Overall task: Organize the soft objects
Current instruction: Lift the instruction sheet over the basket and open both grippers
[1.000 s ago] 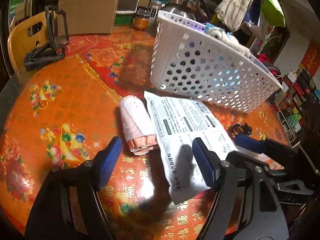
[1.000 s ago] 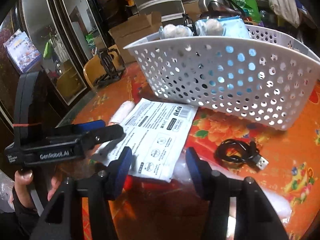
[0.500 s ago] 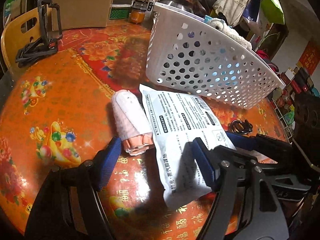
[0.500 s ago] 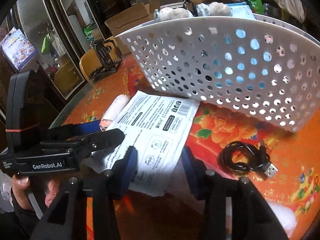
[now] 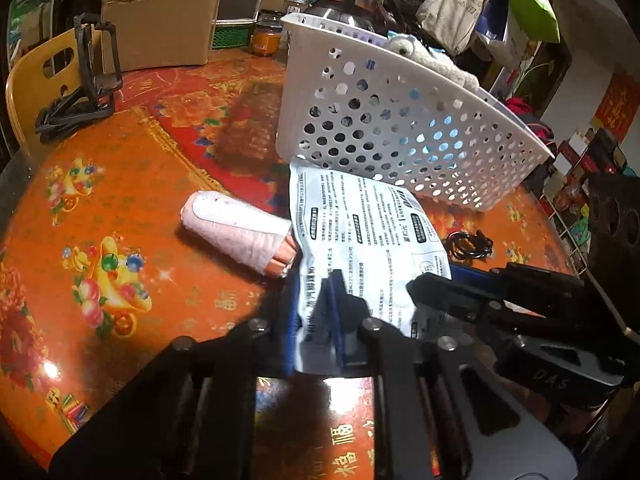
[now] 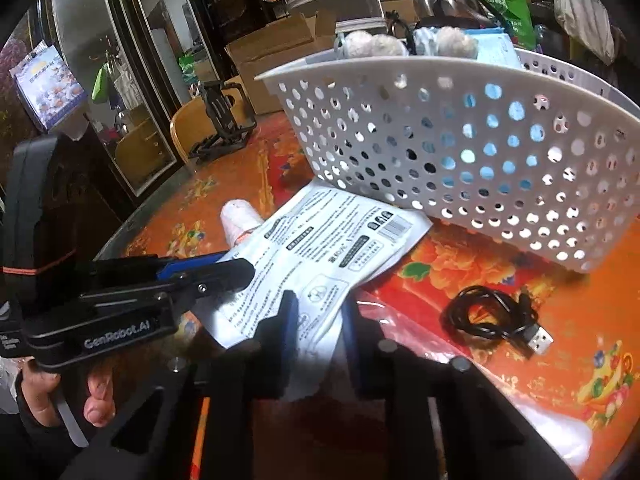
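A white printed soft packet (image 5: 360, 236) lies on the orange table in front of the white perforated basket (image 5: 400, 136). My left gripper (image 5: 316, 316) is shut on the packet's near corner. My right gripper (image 6: 320, 332) is shut on the packet's (image 6: 320, 248) other near corner. A rolled pink cloth (image 5: 240, 236) lies just left of the packet; it also shows in the right wrist view (image 6: 240, 216). The basket (image 6: 480, 152) holds plush toys (image 6: 400, 42) and a blue item.
A coiled black USB cable (image 6: 500, 320) lies right of the packet, also in the left wrist view (image 5: 468, 244). A black folding stand (image 5: 80, 80), a cardboard box (image 5: 160, 28), a jar (image 5: 264, 38) and a kettle stand at the table's far side. A yellow chair (image 5: 28, 92) is at the left.
Both grippers moved forward and closed on the packet's near edge. The packet's near end is now lifted between the jaws.
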`<state>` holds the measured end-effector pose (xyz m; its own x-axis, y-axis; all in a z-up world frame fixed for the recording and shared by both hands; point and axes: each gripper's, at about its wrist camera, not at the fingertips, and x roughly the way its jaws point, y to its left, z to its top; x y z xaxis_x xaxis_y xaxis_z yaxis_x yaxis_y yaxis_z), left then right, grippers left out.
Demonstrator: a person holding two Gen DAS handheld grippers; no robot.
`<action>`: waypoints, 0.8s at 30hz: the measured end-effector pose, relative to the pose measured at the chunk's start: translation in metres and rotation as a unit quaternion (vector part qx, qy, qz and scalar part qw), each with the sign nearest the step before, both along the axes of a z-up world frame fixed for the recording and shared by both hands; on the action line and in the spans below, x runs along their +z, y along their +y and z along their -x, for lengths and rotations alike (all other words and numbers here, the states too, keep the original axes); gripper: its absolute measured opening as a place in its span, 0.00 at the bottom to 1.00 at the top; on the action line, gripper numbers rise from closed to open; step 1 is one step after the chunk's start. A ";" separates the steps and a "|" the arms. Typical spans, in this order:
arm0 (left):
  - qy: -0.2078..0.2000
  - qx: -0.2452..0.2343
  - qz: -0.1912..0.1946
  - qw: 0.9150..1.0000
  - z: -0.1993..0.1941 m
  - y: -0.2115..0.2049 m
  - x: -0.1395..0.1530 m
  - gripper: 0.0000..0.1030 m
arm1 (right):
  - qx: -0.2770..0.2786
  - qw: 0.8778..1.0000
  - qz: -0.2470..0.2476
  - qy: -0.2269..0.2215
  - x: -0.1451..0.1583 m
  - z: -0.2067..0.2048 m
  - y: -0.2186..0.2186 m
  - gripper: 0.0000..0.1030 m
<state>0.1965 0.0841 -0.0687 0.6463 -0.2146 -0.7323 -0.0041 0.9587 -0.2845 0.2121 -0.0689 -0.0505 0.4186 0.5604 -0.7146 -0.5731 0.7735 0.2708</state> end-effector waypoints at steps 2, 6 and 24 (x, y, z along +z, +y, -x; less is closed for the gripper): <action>-0.013 -0.001 -0.001 1.000 0.004 -0.002 0.003 0.08 | 0.001 1.000 0.002 -0.004 0.002 0.002 -0.002 0.16; -0.045 0.001 -0.008 0.999 0.017 -0.004 0.015 0.06 | 0.002 1.000 0.002 -0.021 0.007 0.011 -0.007 0.15; -0.180 -0.020 -0.005 0.983 0.063 -0.024 0.123 0.06 | -0.004 0.988 -0.045 -0.149 0.110 0.063 -0.047 0.13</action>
<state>0.1331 0.0599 0.0538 0.8555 -0.2397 -0.4589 0.1337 0.9586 -0.2515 0.1487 -0.1157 0.0592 0.6080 0.6117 -0.5062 -0.6320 0.7587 0.1578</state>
